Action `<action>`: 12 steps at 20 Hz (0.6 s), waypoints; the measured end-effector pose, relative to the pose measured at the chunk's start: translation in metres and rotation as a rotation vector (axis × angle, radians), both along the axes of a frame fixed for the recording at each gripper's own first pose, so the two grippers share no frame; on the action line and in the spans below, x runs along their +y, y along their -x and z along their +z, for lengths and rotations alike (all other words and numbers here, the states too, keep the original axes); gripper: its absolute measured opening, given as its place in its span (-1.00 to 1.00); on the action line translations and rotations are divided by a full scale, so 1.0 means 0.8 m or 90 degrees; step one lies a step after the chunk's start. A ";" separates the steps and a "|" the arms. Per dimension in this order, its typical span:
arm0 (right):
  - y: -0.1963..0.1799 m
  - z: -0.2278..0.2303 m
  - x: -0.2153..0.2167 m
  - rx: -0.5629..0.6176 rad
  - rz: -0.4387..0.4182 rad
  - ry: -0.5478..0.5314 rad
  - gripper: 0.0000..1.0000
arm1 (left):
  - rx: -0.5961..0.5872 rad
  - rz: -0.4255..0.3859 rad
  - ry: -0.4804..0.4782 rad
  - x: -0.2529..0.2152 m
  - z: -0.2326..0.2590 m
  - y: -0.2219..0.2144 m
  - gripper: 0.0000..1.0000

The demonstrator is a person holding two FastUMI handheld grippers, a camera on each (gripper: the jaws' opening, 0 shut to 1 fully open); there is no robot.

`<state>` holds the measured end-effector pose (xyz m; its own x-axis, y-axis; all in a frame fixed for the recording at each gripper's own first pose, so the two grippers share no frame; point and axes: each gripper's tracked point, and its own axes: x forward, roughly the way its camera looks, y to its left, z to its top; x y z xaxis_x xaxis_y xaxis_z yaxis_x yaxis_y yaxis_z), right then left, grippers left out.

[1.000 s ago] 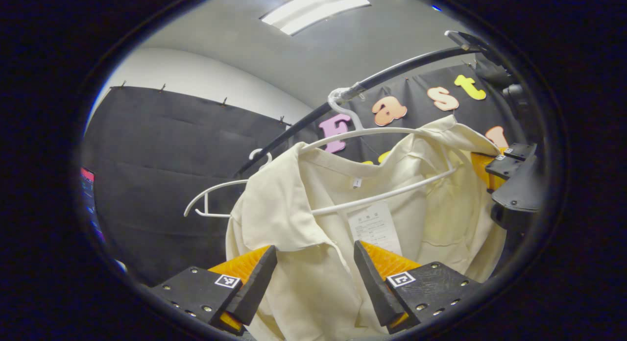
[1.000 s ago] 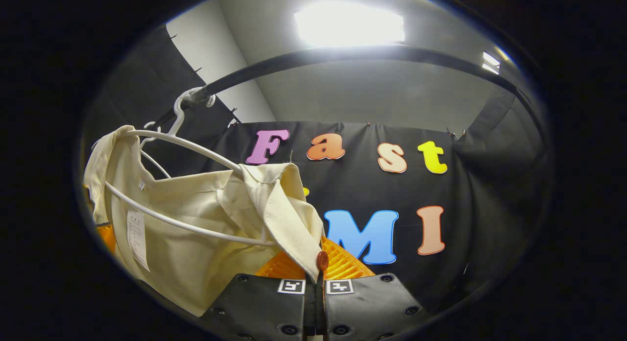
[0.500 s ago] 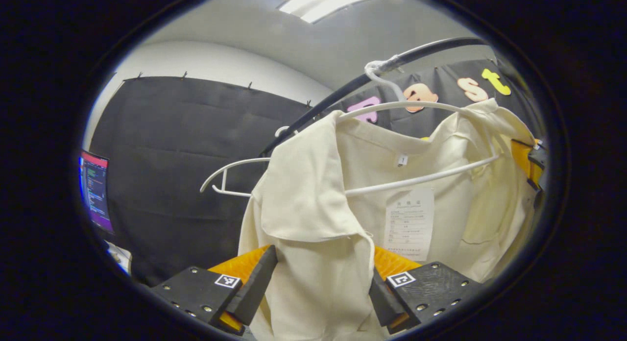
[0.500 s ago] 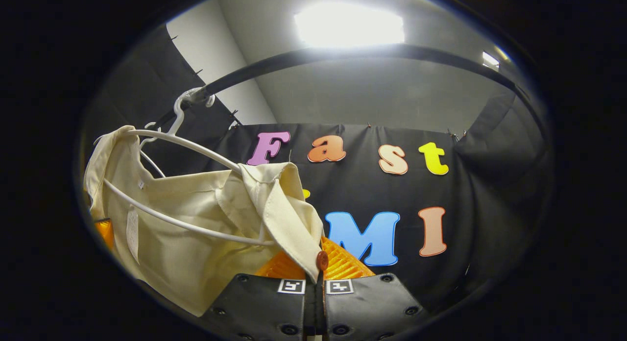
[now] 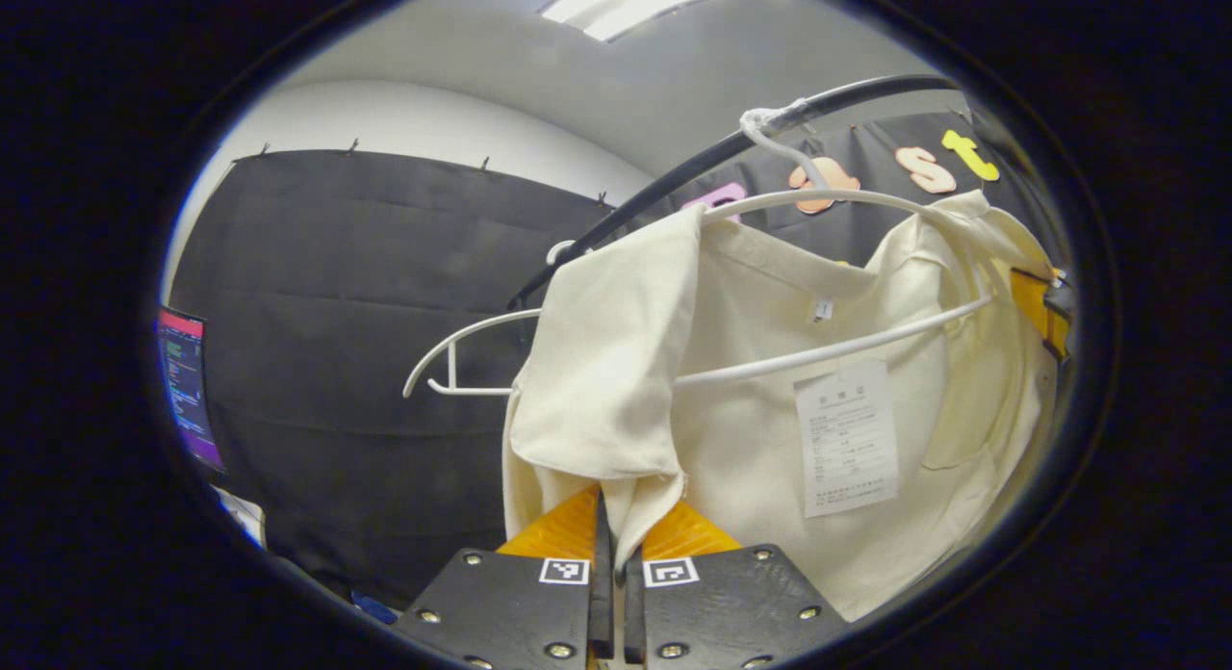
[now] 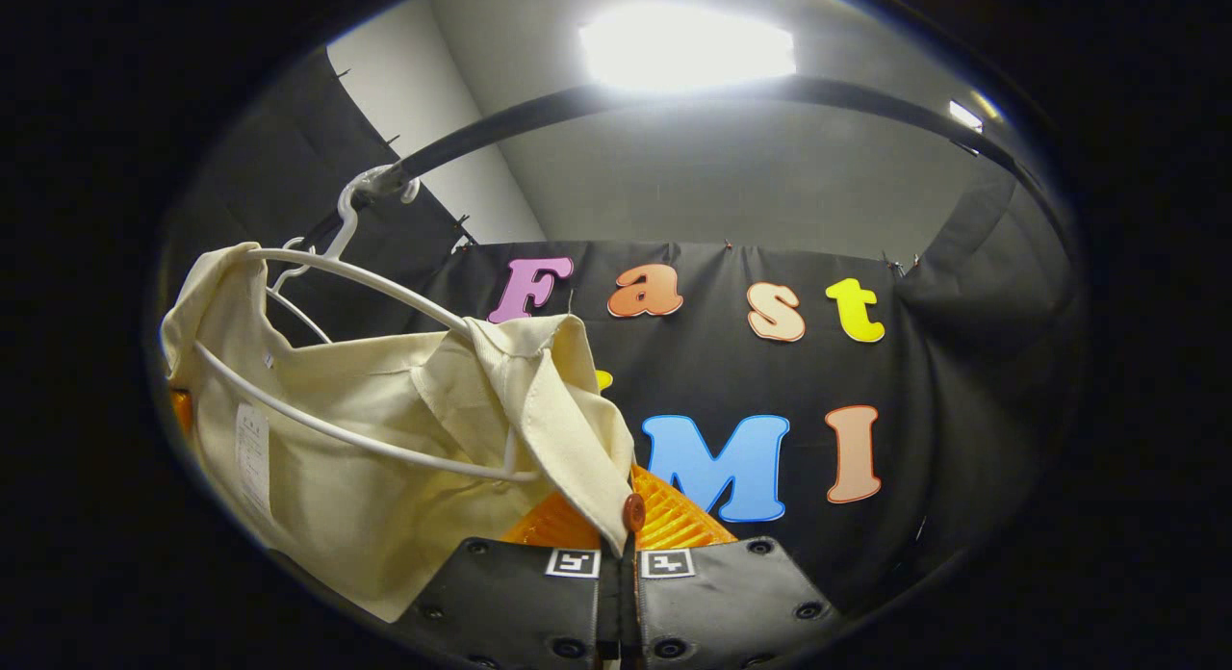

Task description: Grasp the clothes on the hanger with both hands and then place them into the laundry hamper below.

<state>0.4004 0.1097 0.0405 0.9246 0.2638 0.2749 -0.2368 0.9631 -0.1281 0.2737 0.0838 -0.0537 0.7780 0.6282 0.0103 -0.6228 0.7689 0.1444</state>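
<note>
A cream shirt (image 5: pixel 760 429) hangs on a white hanger (image 5: pixel 847 343) hooked over a black rail (image 5: pixel 674 174). My left gripper (image 5: pixel 616 545) is shut on the shirt's front edge just below the collar flap. In the right gripper view the same shirt (image 6: pixel 385 458) drapes from the hanger (image 6: pixel 366 439) at the left, and my right gripper (image 6: pixel 626 540) is shut on its other front edge beside a brown button (image 6: pixel 632 511). The right gripper also shows at the far right of the left gripper view, against the shirt (image 5: pixel 1044 304).
A second, bare white hanger (image 5: pixel 462 347) hangs on the rail behind the shirt. A lit screen (image 5: pixel 188 386) stands at the far left. The rail (image 6: pixel 731 97) arches overhead in the right gripper view, under a ceiling light (image 6: pixel 688 49).
My left gripper has gone from open around the shirt's front edge to shut on it. The shirt and hanger shifted a little. The right gripper has stayed shut on its edge.
</note>
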 end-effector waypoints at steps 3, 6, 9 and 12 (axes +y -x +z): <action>0.005 0.008 -0.011 -0.019 -0.027 0.000 -0.97 | -0.015 -0.018 -0.030 0.009 0.022 0.019 -0.99; 0.004 0.018 -0.018 -0.041 -0.044 0.007 -0.98 | -0.039 -0.006 -0.090 0.022 0.062 0.048 -0.99; -0.003 0.025 -0.025 -0.052 -0.059 0.006 -0.97 | -0.044 0.001 -0.121 0.043 0.086 0.058 -0.99; -0.015 0.032 -0.037 -0.063 -0.080 0.003 -0.98 | -0.048 0.007 -0.141 0.061 0.104 0.063 -0.99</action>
<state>0.4125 0.0801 0.0665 0.9187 0.1498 0.3655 -0.1012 0.9837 -0.1488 0.2234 0.1329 0.0291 0.7623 0.6129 0.2077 -0.6471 0.7161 0.2616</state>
